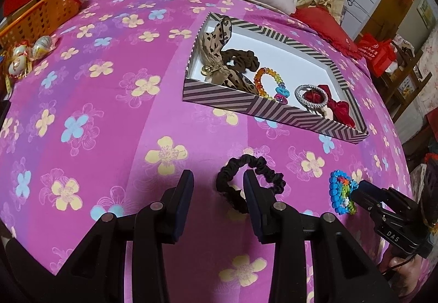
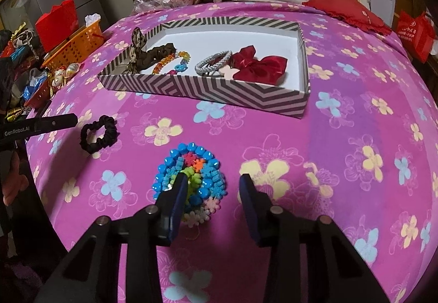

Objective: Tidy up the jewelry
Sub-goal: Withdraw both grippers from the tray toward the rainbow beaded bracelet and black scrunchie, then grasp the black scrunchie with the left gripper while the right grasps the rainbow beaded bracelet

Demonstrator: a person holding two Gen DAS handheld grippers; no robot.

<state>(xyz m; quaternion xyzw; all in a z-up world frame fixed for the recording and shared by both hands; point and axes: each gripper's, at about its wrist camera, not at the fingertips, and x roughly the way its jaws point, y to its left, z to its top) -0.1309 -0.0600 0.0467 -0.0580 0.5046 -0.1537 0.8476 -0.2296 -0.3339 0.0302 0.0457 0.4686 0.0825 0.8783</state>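
Here both fingers stand apart: left (image 1: 219, 180) straddling black scrunchie (image 1: 250, 182), right (image 2: 213, 184) straddling beaded bracelet (image 2: 191, 180)

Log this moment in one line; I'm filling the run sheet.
left tongs: open over black scrunchie | right tongs: open at beaded piece | box: part-filled

A striped box (image 2: 208, 89) lies open on the bed, holding scrunchies, bracelets and a red bow (image 2: 260, 65). Near its front lie a black scrunchie (image 2: 98, 136) and beaded bracelets (image 2: 191, 166).

Both black grippers have navy-padded jaws, silver pivot screws and white lettering.
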